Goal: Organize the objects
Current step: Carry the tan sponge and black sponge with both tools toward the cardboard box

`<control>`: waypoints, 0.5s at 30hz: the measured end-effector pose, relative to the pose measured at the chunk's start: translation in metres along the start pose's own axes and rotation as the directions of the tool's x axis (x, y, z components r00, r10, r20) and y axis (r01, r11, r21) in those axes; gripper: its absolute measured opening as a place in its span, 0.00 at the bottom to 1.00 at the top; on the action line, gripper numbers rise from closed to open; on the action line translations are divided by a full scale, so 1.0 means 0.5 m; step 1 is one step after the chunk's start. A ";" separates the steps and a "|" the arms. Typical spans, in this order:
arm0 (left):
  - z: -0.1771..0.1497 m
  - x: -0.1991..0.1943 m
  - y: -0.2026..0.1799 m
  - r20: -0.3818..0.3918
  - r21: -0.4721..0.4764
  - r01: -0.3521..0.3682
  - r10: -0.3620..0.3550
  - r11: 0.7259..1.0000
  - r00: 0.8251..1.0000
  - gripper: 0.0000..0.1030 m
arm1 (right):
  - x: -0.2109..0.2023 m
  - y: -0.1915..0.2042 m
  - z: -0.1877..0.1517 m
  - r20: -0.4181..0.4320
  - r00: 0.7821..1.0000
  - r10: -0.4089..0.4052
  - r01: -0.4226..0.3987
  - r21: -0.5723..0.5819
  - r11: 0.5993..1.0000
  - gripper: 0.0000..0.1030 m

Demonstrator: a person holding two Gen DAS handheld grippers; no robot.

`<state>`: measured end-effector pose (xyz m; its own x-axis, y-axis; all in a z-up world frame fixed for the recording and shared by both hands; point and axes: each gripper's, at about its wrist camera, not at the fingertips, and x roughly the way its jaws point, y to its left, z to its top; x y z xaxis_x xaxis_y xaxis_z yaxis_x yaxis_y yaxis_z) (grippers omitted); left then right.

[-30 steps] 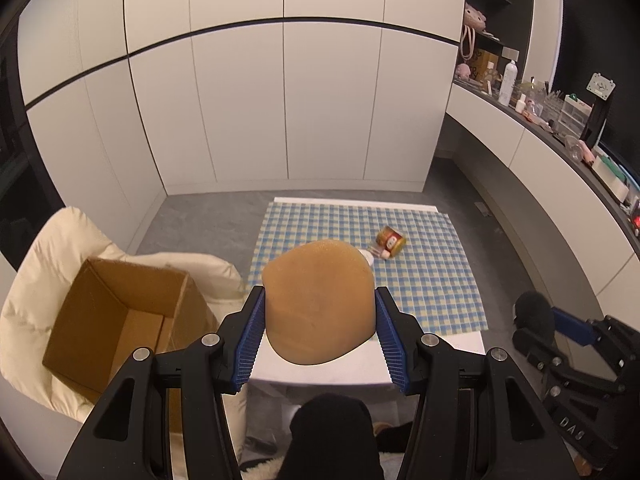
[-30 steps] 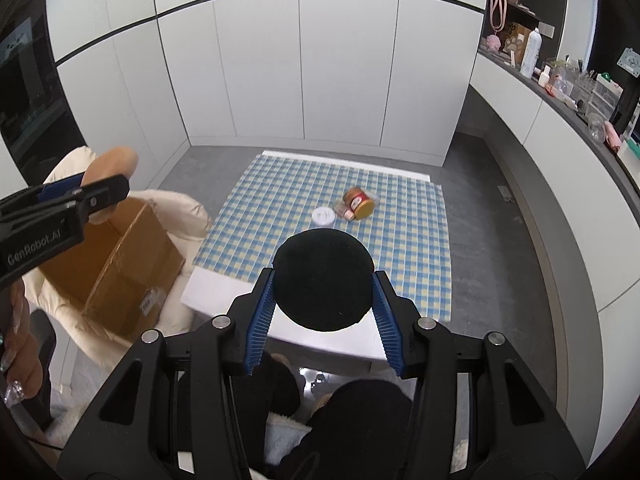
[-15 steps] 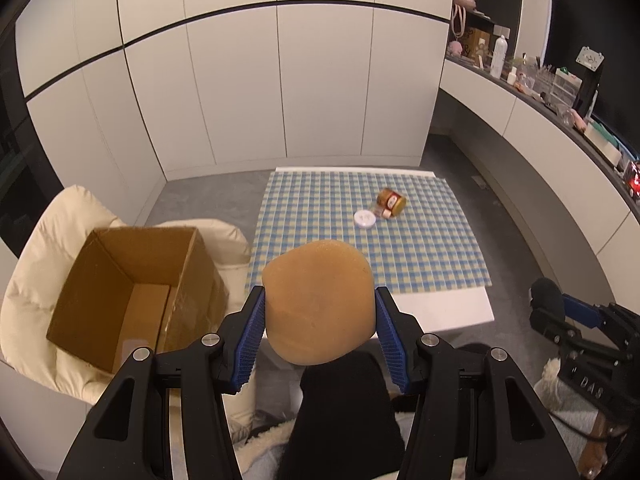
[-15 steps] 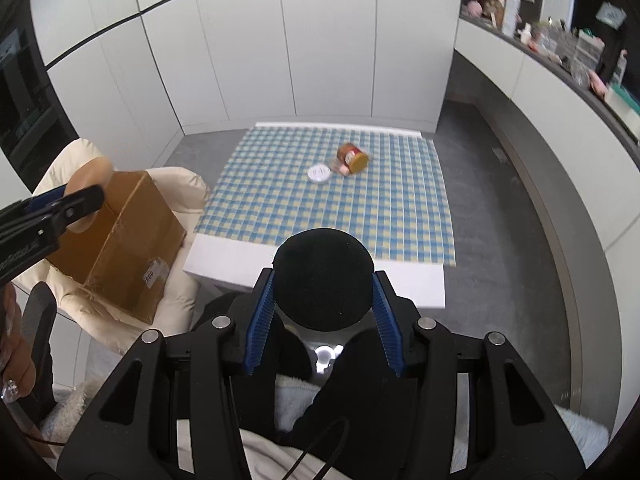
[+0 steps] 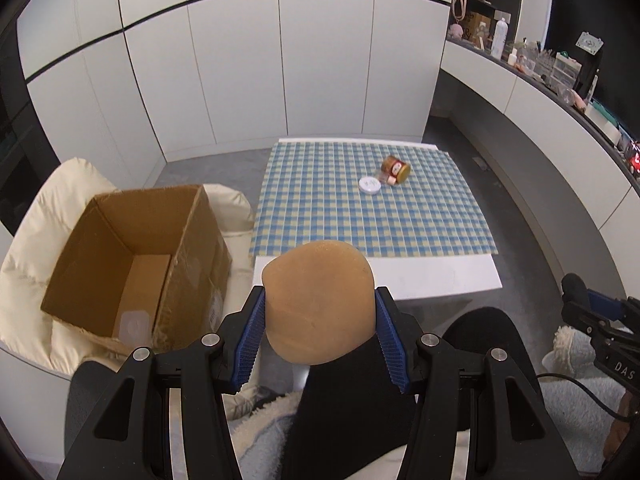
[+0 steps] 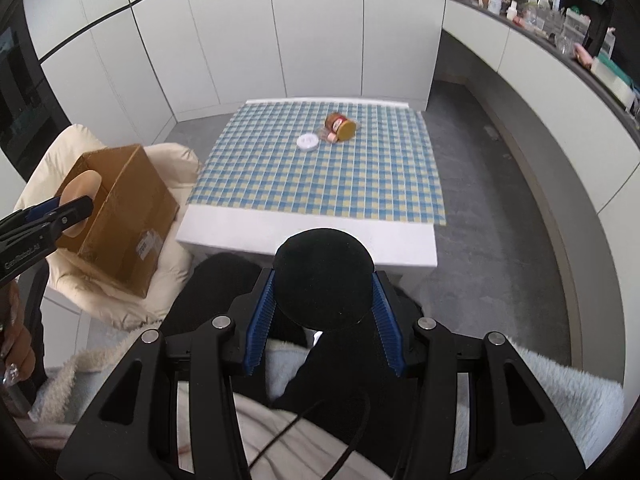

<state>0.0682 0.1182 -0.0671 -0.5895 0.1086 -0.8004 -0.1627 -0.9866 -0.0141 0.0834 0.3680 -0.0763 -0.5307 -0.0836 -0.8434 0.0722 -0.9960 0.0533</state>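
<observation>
Now farther back from table (image 5: 376, 276), left hand-held gripper (image 5: 320, 330) clamping tan puff (image 5: 320, 300), right hand-held gripper (image 6: 323, 310) clamping black puff (image 6: 323, 278).

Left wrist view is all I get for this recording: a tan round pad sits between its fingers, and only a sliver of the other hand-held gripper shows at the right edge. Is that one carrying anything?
Observer: Yes. The right wrist view shows the right hand-held gripper shut on a black round pad.
Operator: Where is the left one relative to the box?
Observer: Seen from the right wrist, the left hand-held gripper and its tan pad overlap the open mouth of the cardboard box. I cannot tell whether they are over the box or just nearer the camera.
</observation>
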 end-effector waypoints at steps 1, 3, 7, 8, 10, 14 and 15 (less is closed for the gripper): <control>-0.004 0.002 -0.001 -0.007 -0.002 0.006 -0.006 1.000 1.000 0.52 | 0.001 -0.001 -0.008 -0.009 1.000 0.002 -0.002 0.002 1.000 0.48; -0.012 0.005 -0.001 -0.014 -0.008 0.009 -0.009 1.000 1.000 0.52 | 0.003 -0.006 -0.019 -0.021 1.000 0.001 -0.001 0.007 1.000 0.48; -0.020 0.010 0.001 -0.018 -0.015 0.012 -0.013 1.000 1.000 0.52 | 0.004 -0.022 -0.037 -0.028 1.000 0.008 -0.007 0.039 0.999 0.48; -0.019 0.011 0.002 -0.019 -0.013 0.013 -0.014 1.000 1.000 0.52 | 0.004 -0.025 -0.038 -0.029 1.000 0.005 -0.004 0.042 0.999 0.48; -0.019 0.015 0.002 -0.025 -0.013 0.018 -0.018 1.000 1.000 0.52 | 0.005 -0.028 -0.043 -0.034 0.999 -0.004 0.005 0.037 0.999 0.48; -0.019 0.021 -0.003 -0.030 -0.005 0.019 -0.019 1.000 0.999 0.52 | 0.009 -0.034 -0.043 -0.040 0.999 -0.004 0.005 0.041 0.999 0.48; -0.019 0.022 -0.003 -0.031 -0.004 0.020 -0.020 1.000 0.999 0.52 | 0.010 -0.035 -0.043 -0.041 0.999 -0.008 0.009 0.043 0.999 0.48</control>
<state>0.0694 0.1199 -0.0814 -0.5615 0.1250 -0.8180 -0.1717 -0.9846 -0.0326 0.0975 0.3857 -0.0929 -0.4964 -0.0747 -0.8648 0.0306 -0.9972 0.0686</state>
